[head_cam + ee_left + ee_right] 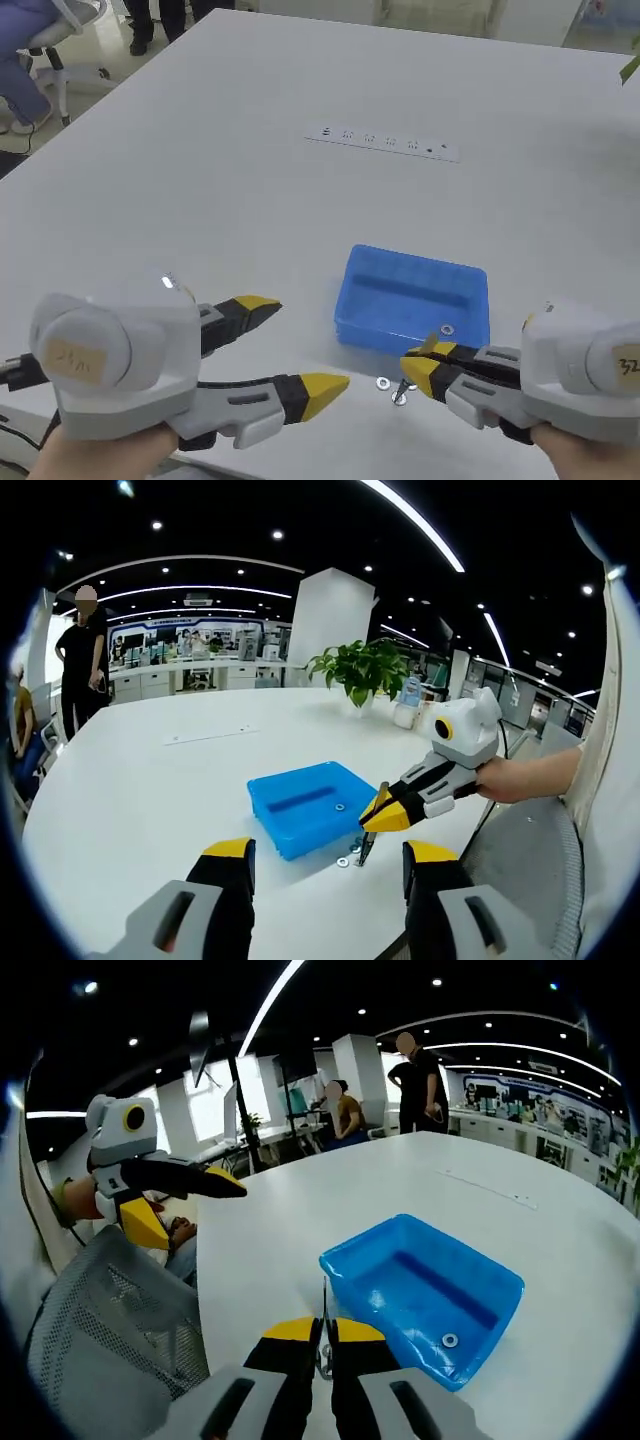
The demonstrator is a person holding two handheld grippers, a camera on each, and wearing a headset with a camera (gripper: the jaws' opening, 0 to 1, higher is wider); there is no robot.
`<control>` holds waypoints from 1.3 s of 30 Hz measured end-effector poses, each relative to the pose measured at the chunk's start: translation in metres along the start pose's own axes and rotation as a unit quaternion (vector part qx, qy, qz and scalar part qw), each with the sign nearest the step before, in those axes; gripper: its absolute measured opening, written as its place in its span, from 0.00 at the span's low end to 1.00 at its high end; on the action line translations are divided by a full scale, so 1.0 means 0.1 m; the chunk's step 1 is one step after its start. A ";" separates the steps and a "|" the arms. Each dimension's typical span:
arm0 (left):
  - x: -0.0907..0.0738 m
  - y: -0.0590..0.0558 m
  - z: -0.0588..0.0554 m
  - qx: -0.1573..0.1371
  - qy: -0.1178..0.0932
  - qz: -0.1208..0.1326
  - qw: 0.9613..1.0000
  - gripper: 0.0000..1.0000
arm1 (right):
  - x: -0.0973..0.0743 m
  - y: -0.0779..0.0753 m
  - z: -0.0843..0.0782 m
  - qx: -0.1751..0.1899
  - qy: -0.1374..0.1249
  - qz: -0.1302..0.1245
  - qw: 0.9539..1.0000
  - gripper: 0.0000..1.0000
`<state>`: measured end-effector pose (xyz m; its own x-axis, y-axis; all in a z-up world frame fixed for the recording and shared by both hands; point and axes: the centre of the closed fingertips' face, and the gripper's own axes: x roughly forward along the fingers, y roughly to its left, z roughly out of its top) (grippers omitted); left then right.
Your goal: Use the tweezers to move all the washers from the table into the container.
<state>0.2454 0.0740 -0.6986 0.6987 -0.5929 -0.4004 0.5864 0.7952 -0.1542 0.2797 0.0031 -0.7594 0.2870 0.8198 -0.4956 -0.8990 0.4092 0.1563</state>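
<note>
1. The left claw (290,345) is wide open and holds nothing. It hovers over the white bench (250,200) at about 9 o'clock from the blue container (370,330) in the head view.
2. The right claw (425,365) is closed on the tweezers (368,846). It sits at the container's near edge, at roughly 5 o'clock from the container's middle in the head view.
3. In the right gripper view the tweezers (323,1310) rise as a thin strip from between the pinched yellow tips of the right claw (325,1335).
4. The tweezer points reach down to the bench just in front of the container's near wall.
5. A loose washer (383,383) lies on the bench at 6 o'clock from the container, just beside the tweezer points. Whether the points grip anything is too small to tell.
6. One washer (446,330) lies inside the container, near its front right corner (450,1340).
7. A white power strip (383,142) lies at 12 o'clock, well apart from the container.
</note>
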 end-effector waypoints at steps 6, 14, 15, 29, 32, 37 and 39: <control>0.01 0.00 -0.01 0.001 0.002 -0.001 1.000 0.60 | 0.02 0.04 0.00 -0.017 0.008 0.007 1.000 0.01; 0.00 0.02 -0.01 0.002 0.002 0.002 1.000 0.60 | 0.02 0.04 0.00 -0.011 0.010 0.011 1.000 0.01; -0.01 0.02 -0.01 0.002 0.002 0.002 1.000 0.60 | 0.02 0.04 0.01 -0.007 0.010 0.013 1.000 0.01; -0.01 0.02 0.02 0.006 0.001 0.002 1.000 0.59 | 0.04 0.08 0.02 -0.005 0.017 0.013 1.000 0.02; -0.02 0.02 0.02 0.008 0.000 0.002 1.000 0.59 | 0.05 0.10 0.02 -0.012 0.023 0.015 1.000 0.02; -0.03 0.01 0.03 0.009 0.000 0.003 1.000 0.59 | 0.05 0.13 0.01 -0.018 0.025 0.019 0.999 0.03; -0.03 0.01 0.03 0.009 -0.002 0.003 1.000 0.59 | 0.05 0.15 0.00 -0.015 0.024 0.021 0.999 0.03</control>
<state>0.2449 0.0758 -0.6947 0.7036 -0.5883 -0.3986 0.5891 0.7966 -0.1360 0.2682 0.0133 -0.7595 0.2320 0.8155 -0.5302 -0.9199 0.3611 0.1529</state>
